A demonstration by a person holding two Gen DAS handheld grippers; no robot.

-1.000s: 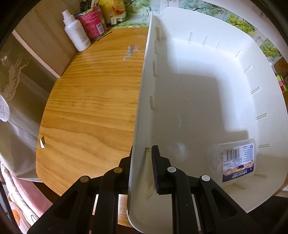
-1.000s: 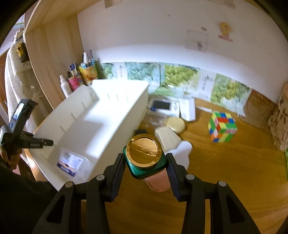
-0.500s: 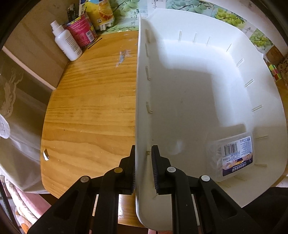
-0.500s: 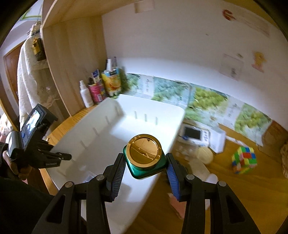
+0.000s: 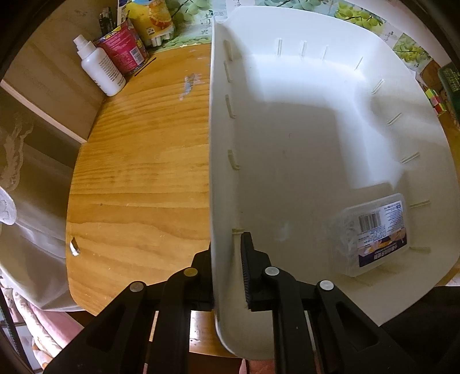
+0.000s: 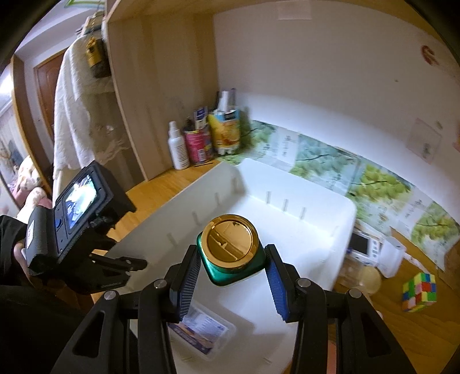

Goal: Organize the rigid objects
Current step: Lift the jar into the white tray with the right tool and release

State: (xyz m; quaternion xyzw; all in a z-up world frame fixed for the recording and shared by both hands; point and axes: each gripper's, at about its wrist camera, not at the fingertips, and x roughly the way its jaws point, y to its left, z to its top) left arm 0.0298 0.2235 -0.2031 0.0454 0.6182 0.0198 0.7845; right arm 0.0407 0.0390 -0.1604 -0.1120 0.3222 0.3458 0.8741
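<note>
A large white bin [image 5: 302, 143] stands on the wooden table [image 5: 138, 172]. My left gripper [image 5: 227, 244] straddles the bin's near left wall, its jaws closing with the pads pressed on that wall. In the bin's near corner lies a clear plastic box [image 5: 373, 233] with a blue label. In the right wrist view my right gripper [image 6: 231, 253] is shut on a green jar with a gold lid [image 6: 230, 244]. The jar hangs over the bin [image 6: 302, 244], above the clear box [image 6: 201, 330]. A hand holds the left gripper [image 6: 135, 263] at the bin's left wall.
A white spray bottle [image 5: 100, 72], a red can [image 5: 123, 49] and a yellow carton [image 5: 152, 20] stand at the back left against a wooden panel. Right of the bin lie a colour cube [image 6: 419, 292] and a small white appliance [image 6: 365, 244]. The table's left edge [image 5: 72, 230] is close.
My right gripper has carried the green jar left and slightly up, from over the table beside the bin to over the bin. The left gripper stayed on the wall and rolled a little.
</note>
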